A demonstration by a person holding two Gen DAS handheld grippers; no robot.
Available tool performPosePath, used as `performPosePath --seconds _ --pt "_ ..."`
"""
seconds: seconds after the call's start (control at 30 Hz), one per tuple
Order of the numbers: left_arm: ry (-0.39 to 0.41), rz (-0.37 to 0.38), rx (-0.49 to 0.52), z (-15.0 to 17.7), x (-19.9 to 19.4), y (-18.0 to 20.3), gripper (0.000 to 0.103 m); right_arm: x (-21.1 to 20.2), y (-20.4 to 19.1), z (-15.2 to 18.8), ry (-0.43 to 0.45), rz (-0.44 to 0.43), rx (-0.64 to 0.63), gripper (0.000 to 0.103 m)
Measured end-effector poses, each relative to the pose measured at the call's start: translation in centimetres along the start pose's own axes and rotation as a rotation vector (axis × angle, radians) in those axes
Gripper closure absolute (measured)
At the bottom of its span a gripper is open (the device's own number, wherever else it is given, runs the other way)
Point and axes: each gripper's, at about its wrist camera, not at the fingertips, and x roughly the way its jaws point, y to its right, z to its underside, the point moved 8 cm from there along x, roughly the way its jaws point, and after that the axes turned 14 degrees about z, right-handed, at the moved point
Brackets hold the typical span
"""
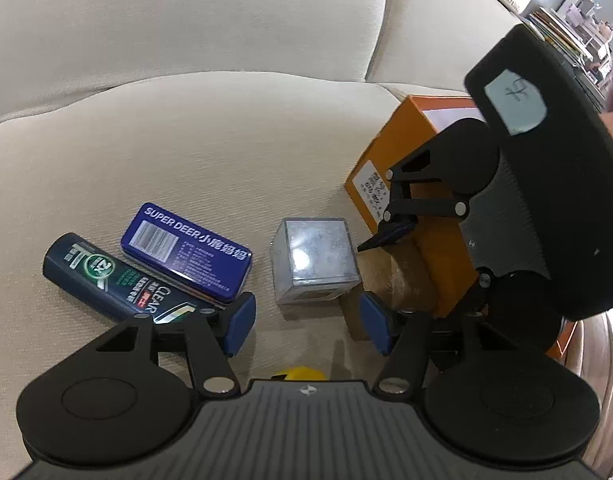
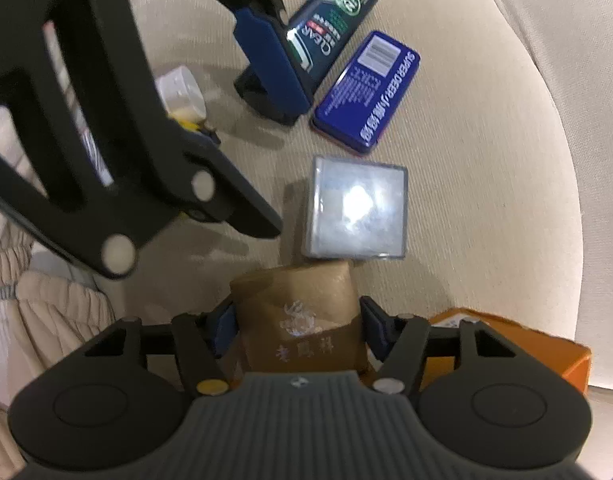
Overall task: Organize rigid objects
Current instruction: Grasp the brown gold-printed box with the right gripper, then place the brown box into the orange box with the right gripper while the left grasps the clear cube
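Two grippers: left gripper point(image 1: 306, 322) fingers apart, empty; right gripper point(image 2: 296, 330) fingers around one brown box point(image 2: 302, 320).

sofa cushion point(image 1: 186, 152): beige, fine ribbed weave | tin point(image 1: 186, 250): royal blue, white print and barcode | bottle point(image 1: 106, 280): dark teal, green-white logo, red patch | cube case point(image 1: 314, 260): clear, silvery glare | carton point(image 2: 302, 316): kraft brown, pale stamp | box point(image 1: 402, 136): orange, white label | gripper pads point(image 1: 238, 322): blue on black
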Motion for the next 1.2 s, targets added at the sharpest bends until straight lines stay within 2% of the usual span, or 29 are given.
performPosePath --seconds 0.17,0.4,0.7,0.93,1.2 --pt "0.004 -0.011 -0.006 0.0 -0.7 -0.4 0.03 -0.2 0.4 -0.5 0.026 0.005 0.056 0.041" --pt "0.003 -0.008 0.029 -0.2 -1.4 0.4 0.027 -1.4 0.8 -0.3 0.029 0.031 0.043 0.041" --pt "0.001 -0.026 0.08 -1.0 -3.0 2.0 0.025 -7.4 1.9 0.6 0.081 0.074 0.06 0.041" --pt "-0.057 -0.057 0.141 -1.7 -2.9 3.8 0.024 -12.7 2.0 1.5 0.132 0.111 0.081 0.041" --pt "-0.076 -0.078 0.135 -2.5 -1.6 4.1 0.022 -16.6 3.4 5.4 0.107 0.219 0.104 0.041"
